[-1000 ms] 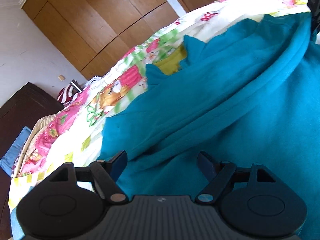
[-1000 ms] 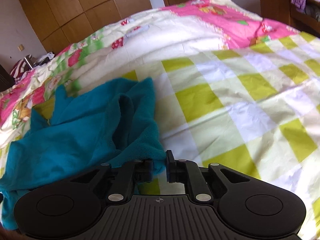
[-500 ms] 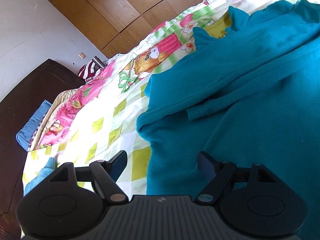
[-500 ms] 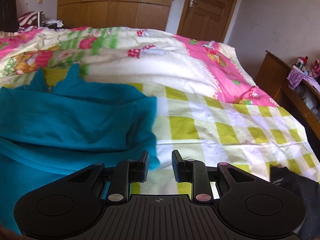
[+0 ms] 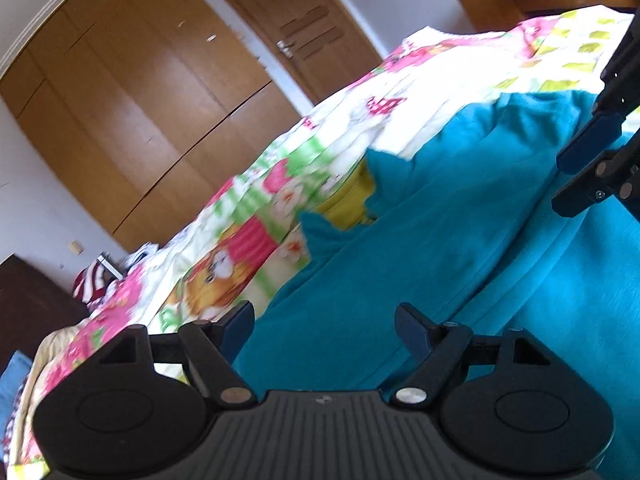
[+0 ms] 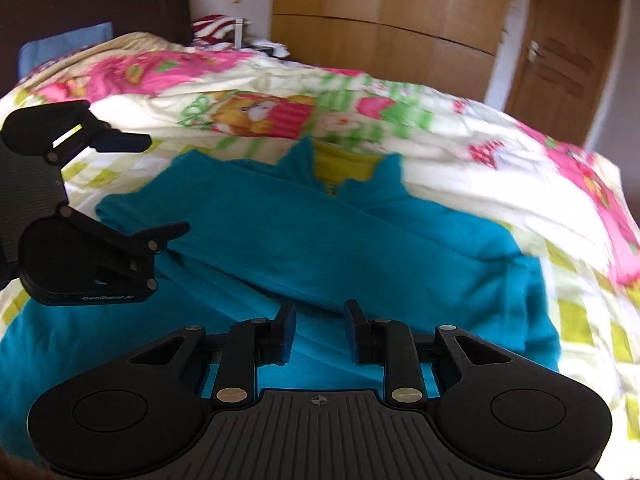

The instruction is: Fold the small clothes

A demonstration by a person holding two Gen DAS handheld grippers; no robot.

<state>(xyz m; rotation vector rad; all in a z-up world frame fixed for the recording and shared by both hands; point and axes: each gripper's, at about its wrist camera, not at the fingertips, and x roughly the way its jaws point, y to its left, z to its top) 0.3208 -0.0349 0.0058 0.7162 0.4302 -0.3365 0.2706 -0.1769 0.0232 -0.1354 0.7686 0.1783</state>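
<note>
The teal top lies spread on the bed, on a cartoon-print quilt of pink, green and cream, its collar pointing toward twelve o'clock in the right camera and one sleeve folded across the body. The left gripper hangs just above the cloth at six o'clock of its own view, jaws spread wide, nothing between them but teal fabric underneath. In the right camera that same gripper shows at nine o'clock, over the garment's near edge. The right gripper sits low over the middle of the top, jaws parted to a moderate gap, gripping nothing. Wooden wardrobe doors stand at twelve o'clock, a door at two, a dark headboard at ten.
</note>
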